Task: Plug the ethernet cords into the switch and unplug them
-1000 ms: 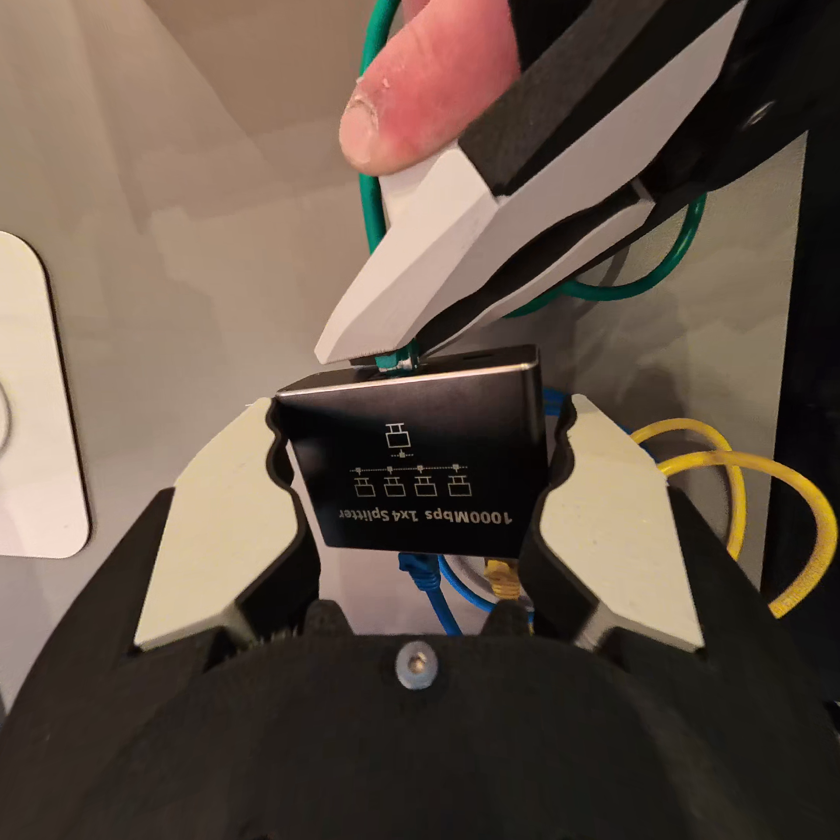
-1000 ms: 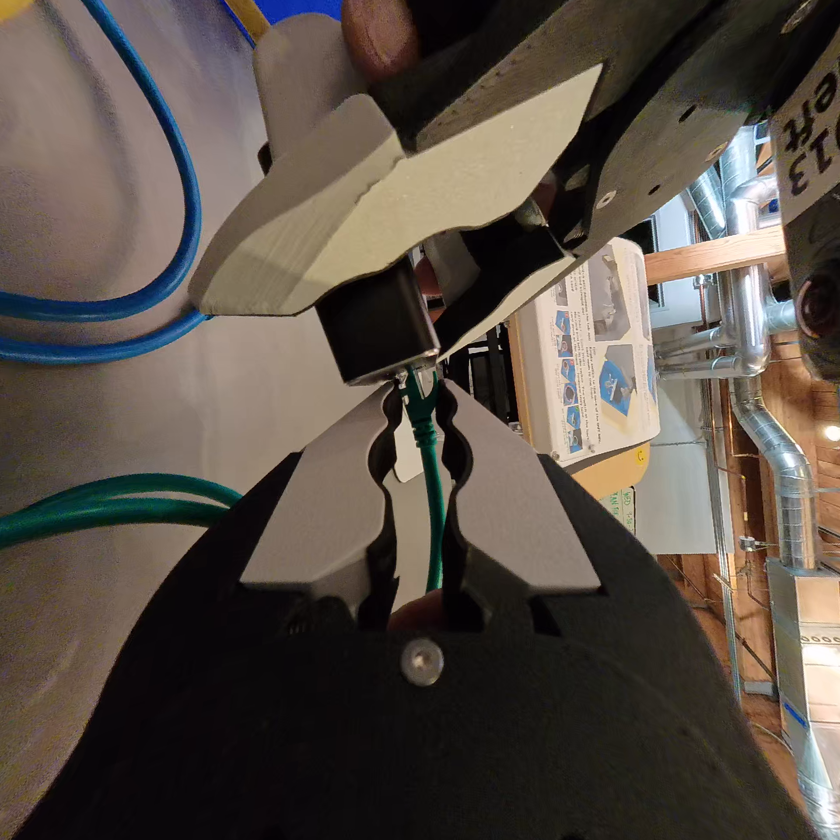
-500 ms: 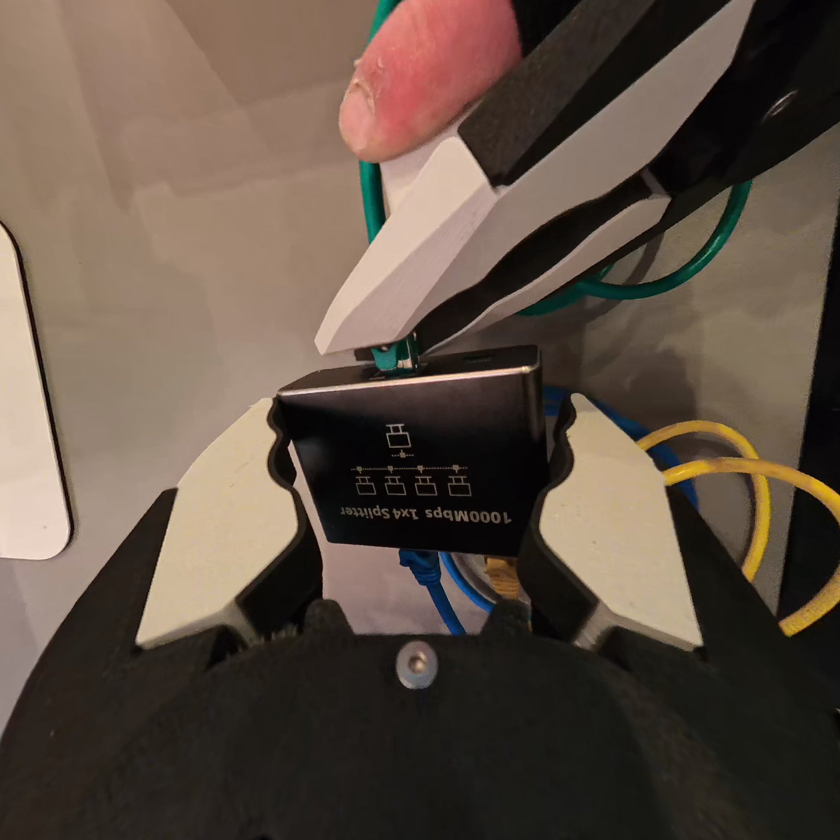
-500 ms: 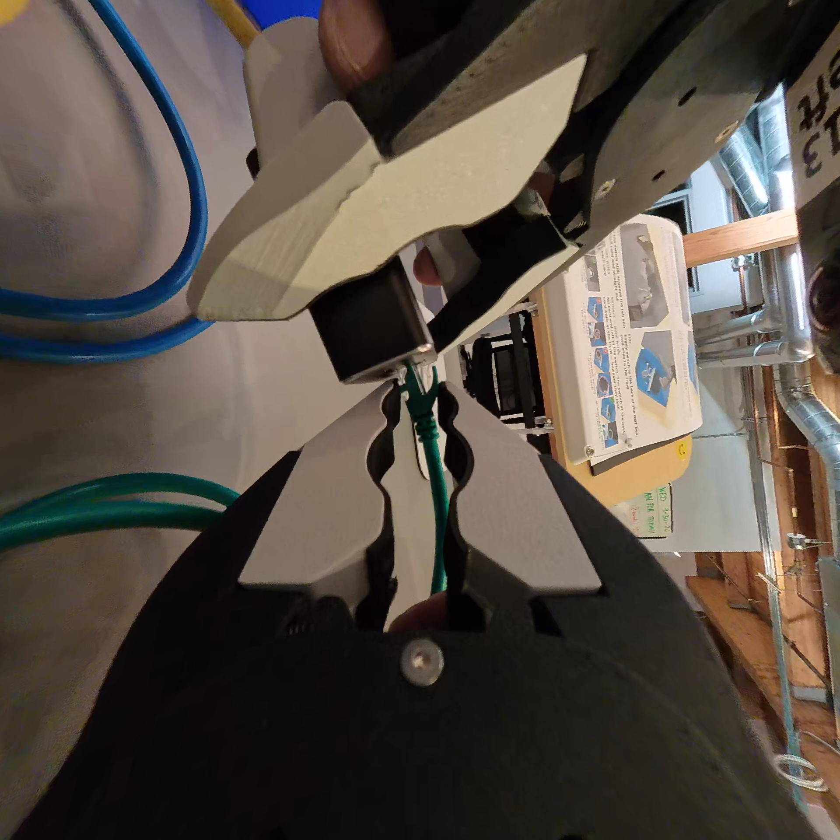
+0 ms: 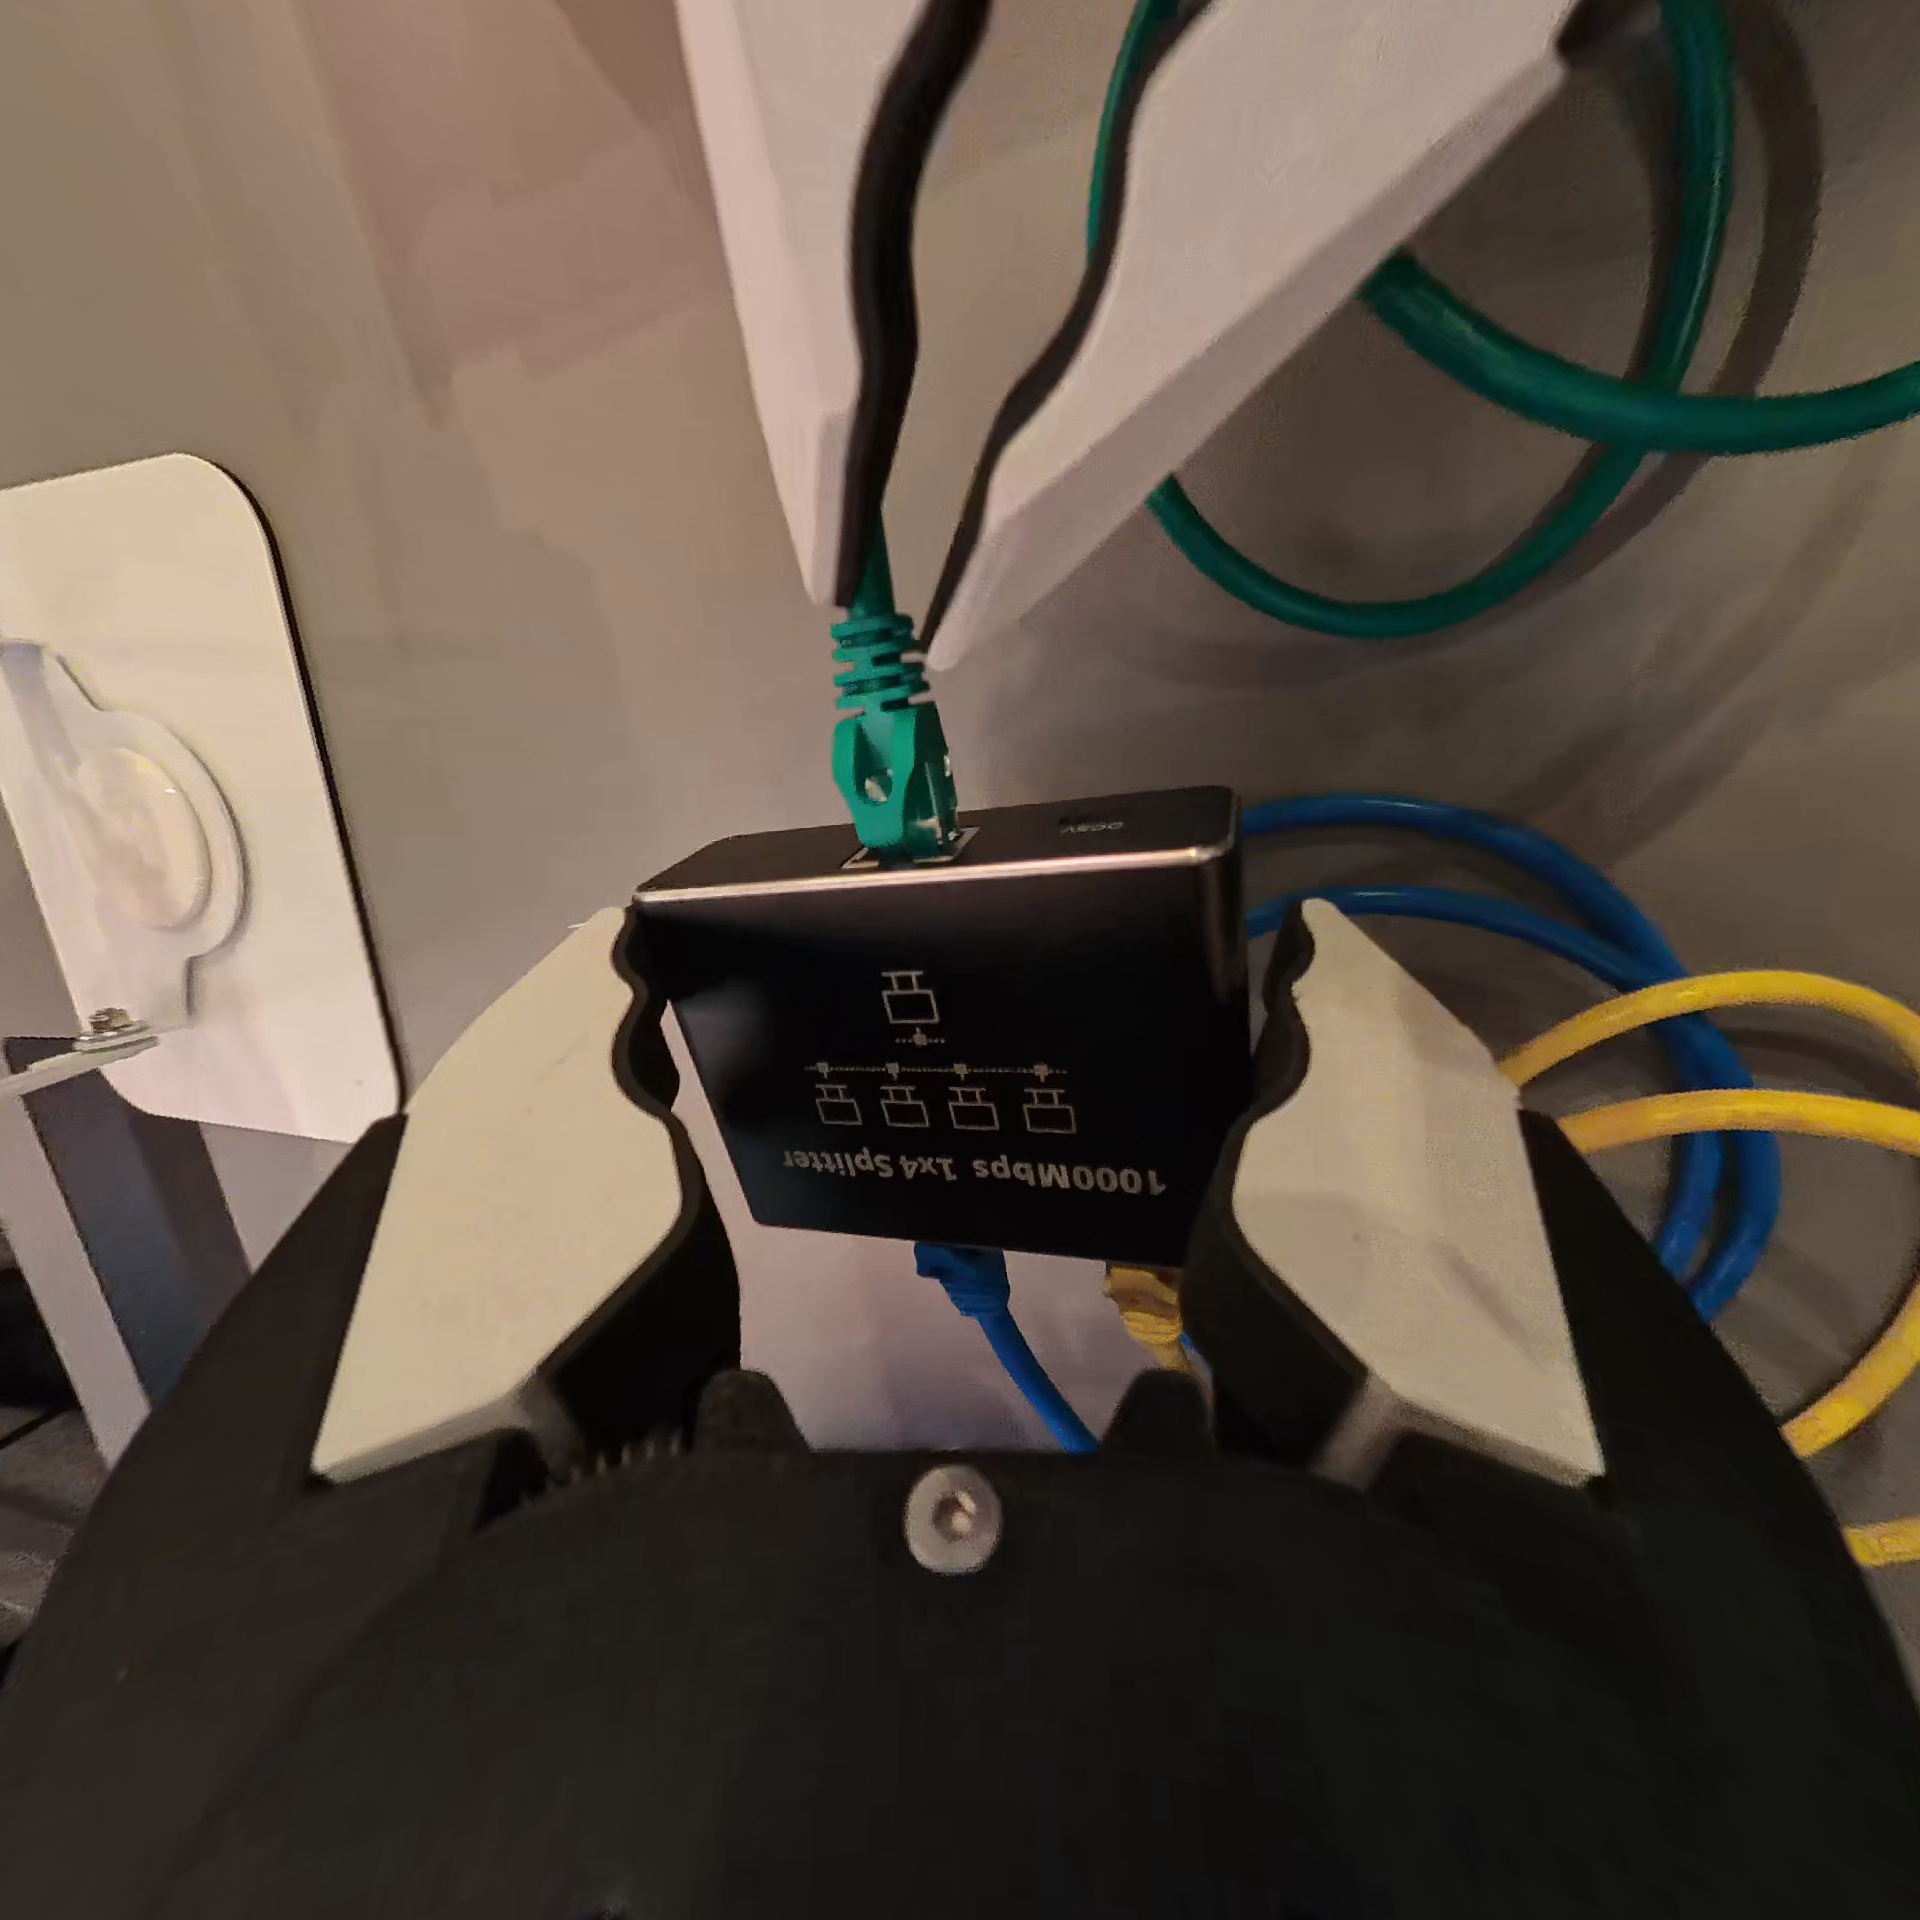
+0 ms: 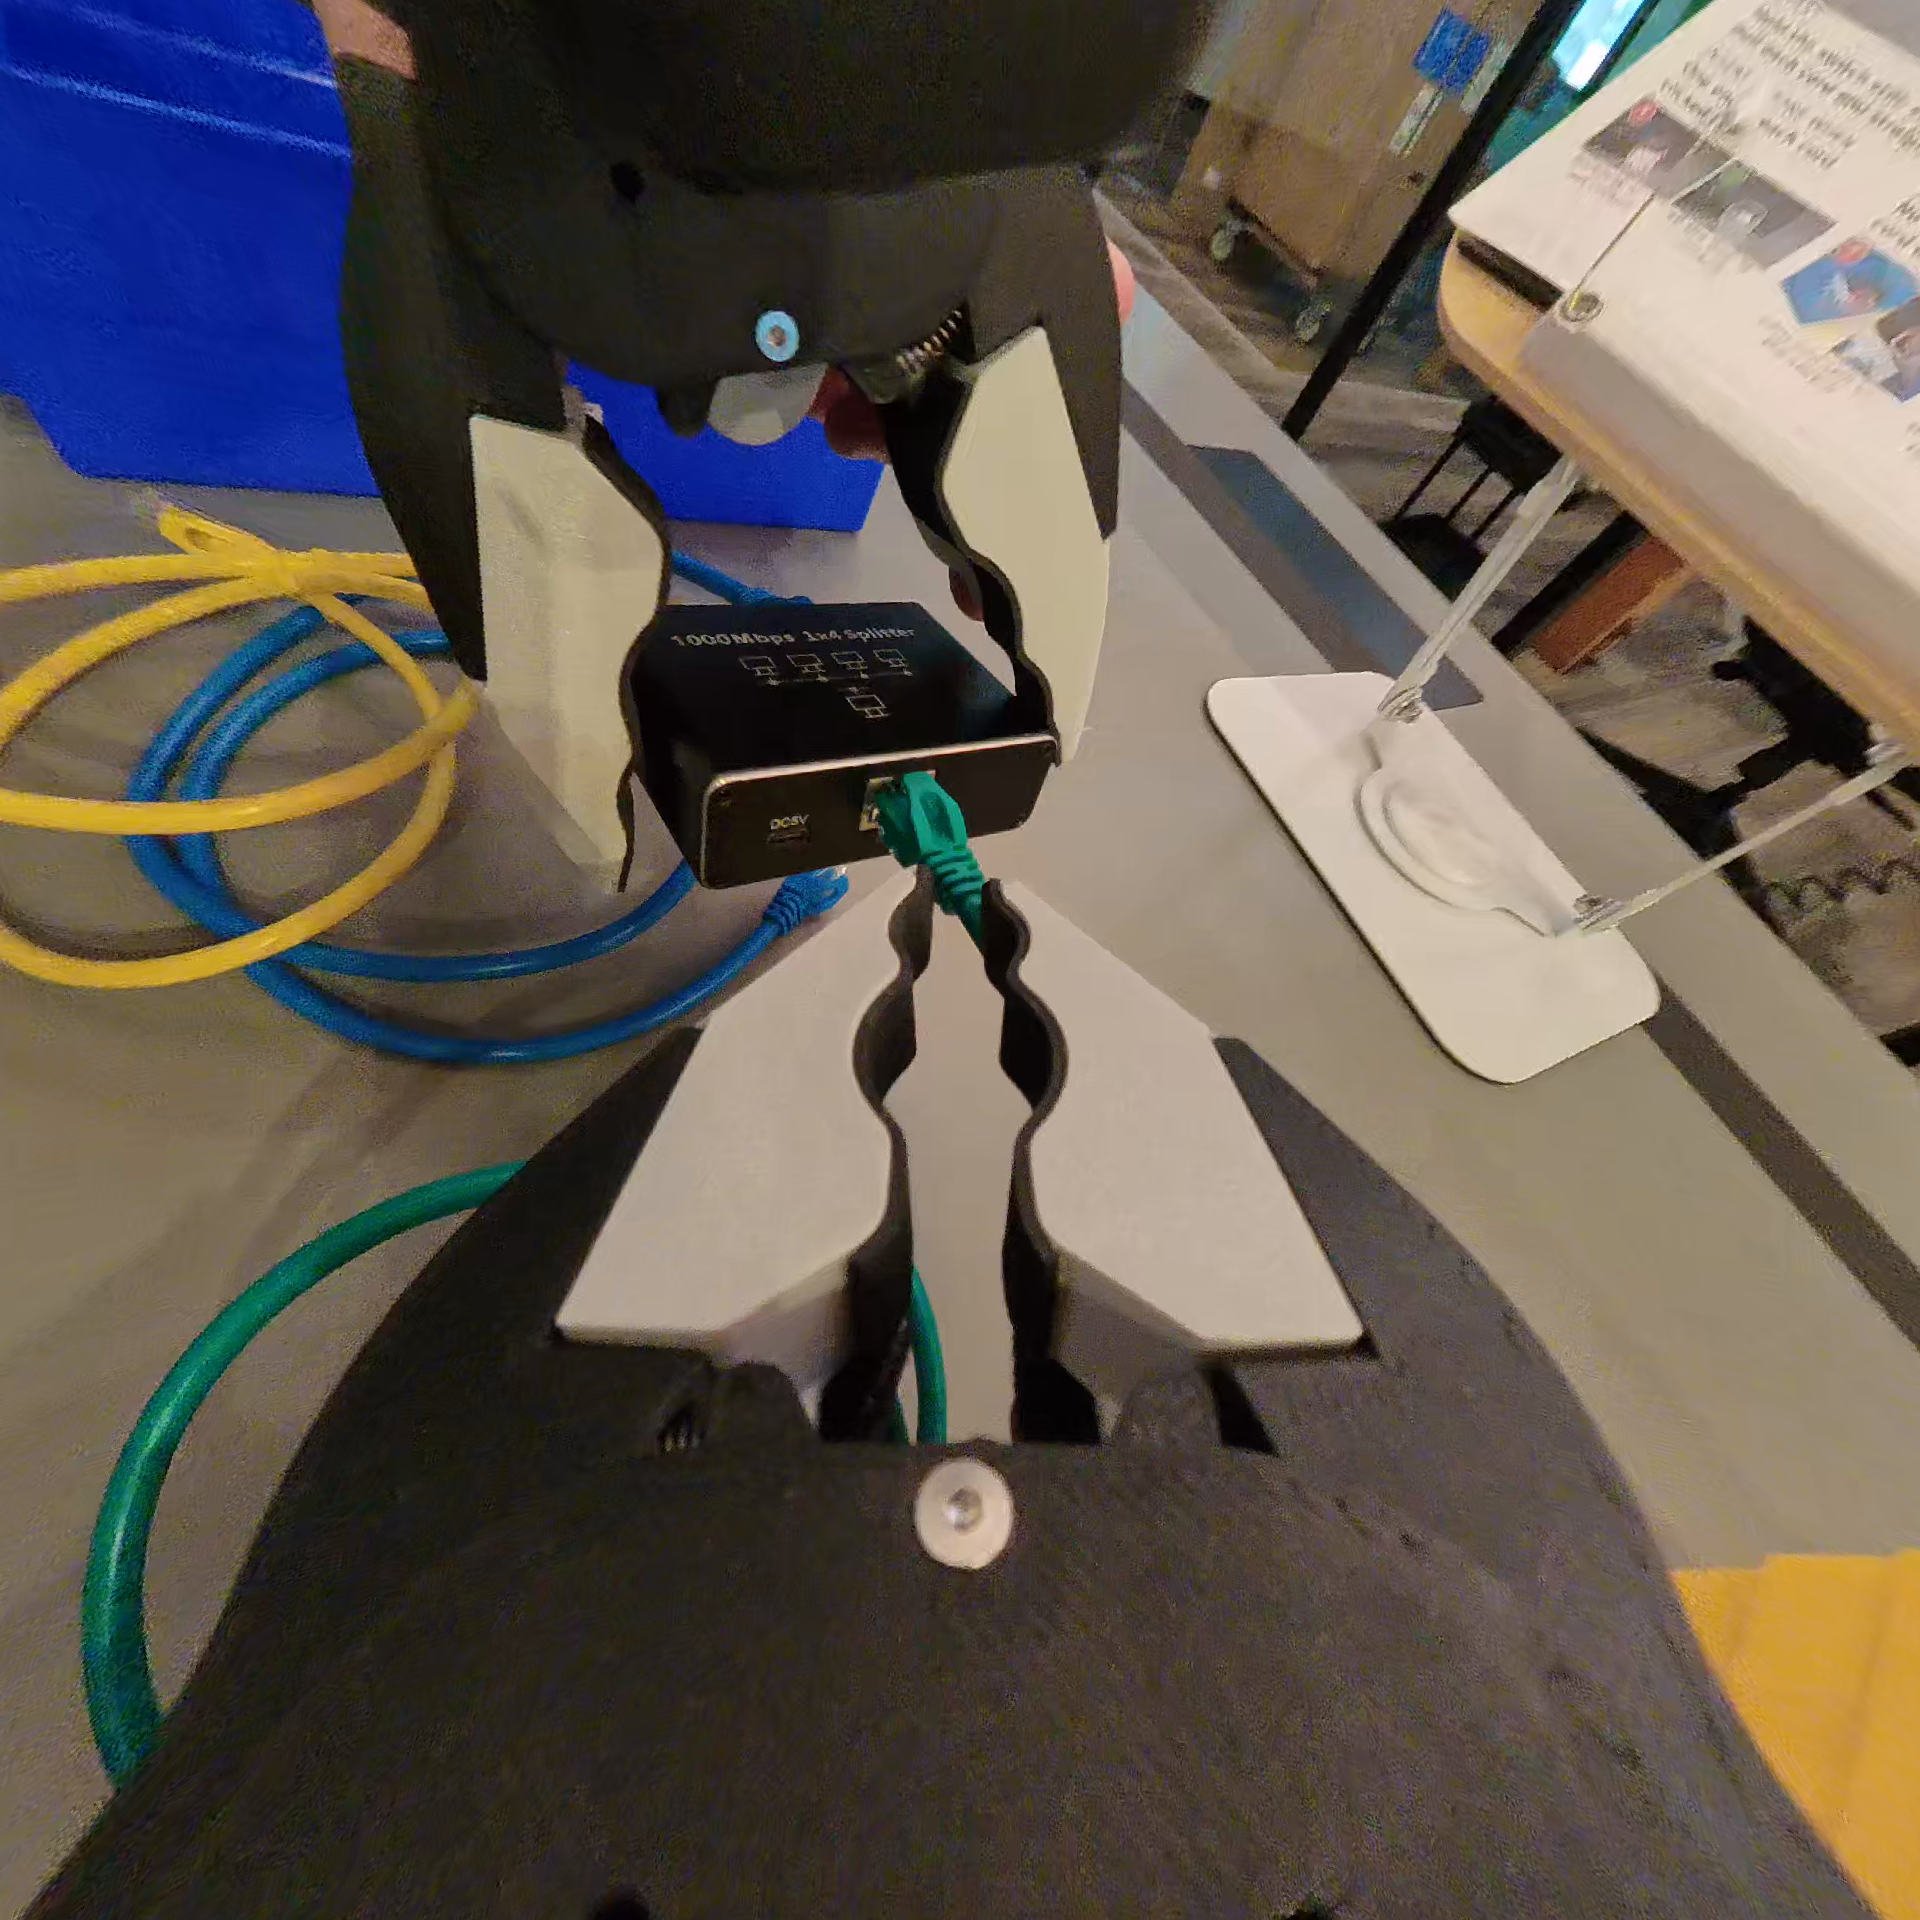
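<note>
My left gripper is shut on the black switch and holds it by its two sides above the grey table. A green cord's plug sits in the single port on the switch's far edge. My right gripper faces it. Its jaws are nearly closed on the green cord just behind the plug boot. A blue plug and a yellow plug sit at the switch's near edge and appear plugged in. The right wrist view shows the switch and the green plug.
Coils of blue cord and yellow cord lie on the table left of the switch, with a loose blue plug. The green cord loops at lower left. A blue bin stands behind. A white sign-stand base sits at the right. About 5 cm separates my left fingertips from my right.
My right gripper has rolled round and drawn back along the green cord, so the plug boot now shows. The plug stays in the port. The person's finger is out of view.
</note>
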The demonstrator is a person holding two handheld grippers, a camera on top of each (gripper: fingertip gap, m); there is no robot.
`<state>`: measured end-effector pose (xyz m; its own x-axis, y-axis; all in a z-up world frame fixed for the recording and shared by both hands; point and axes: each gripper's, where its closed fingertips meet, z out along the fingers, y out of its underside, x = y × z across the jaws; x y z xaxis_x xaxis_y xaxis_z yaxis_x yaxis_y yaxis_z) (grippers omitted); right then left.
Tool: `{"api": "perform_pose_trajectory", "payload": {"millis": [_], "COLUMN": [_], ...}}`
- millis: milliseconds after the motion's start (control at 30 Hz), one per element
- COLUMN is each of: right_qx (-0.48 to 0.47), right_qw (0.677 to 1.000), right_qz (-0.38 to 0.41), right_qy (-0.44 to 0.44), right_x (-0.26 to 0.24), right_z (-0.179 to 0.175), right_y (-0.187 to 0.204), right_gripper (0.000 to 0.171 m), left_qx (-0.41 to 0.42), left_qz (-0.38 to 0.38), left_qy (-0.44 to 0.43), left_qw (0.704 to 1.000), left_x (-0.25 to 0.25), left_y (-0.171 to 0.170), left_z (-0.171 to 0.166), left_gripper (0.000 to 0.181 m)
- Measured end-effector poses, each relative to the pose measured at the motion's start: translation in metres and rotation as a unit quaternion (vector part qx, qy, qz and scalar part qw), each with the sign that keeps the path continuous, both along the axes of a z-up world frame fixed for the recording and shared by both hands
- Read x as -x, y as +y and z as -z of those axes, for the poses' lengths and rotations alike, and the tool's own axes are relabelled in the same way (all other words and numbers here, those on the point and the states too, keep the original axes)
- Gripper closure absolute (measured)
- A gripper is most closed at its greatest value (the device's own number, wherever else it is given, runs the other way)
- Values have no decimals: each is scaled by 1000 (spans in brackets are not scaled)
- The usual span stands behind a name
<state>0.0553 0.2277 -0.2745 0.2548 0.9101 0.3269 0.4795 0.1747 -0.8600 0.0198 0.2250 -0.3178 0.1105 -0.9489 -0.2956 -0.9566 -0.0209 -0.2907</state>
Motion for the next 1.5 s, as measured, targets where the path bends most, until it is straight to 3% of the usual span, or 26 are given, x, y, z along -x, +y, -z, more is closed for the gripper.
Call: {"api": "perform_pose_trajectory", "payload": {"millis": [67, 200, 400, 533, 1000, 1100, 1500], "right_qx": [-15, -133, -302, -336, -345, -339, -277], "right_qw": [1000, 988, 939, 919, 904, 903, 924], "right_qz": [-11, -46, -78, -91, -129, -134, -143], "right_qy": [-16, -69, -149, -182, -218, -229, -221], "right_x": [-2, 4, 15, 21, 28, 26, 24], "right_z": [2, 2, -1, 3, 18, 23, 50], "right_y": [-1, -11, -20, -19, -17, -16, -12], "right_gripper": [163, 158, 149, 158, 159, 159, 160], "left_qx": [7, 55, 126, 151, 205, 213, 244], "left_qz": [2, 14, 41, 58, 71, 72, 75], "left_qy": [2, -12, -13, 11, 65, 63, 65], "left_qw": [1000, 998, 991, 987, 974, 972, 965], "left_x": [2, 2, 7, 9, 13, 13, 12], "left_y": [-1, -9, -23, -29, -30, -29, -28], "left_z": [0, -1, -4, -5, 8, 9, 36], "left_gripper": [72, 72, 73, 73, 75, 82, 82]}}
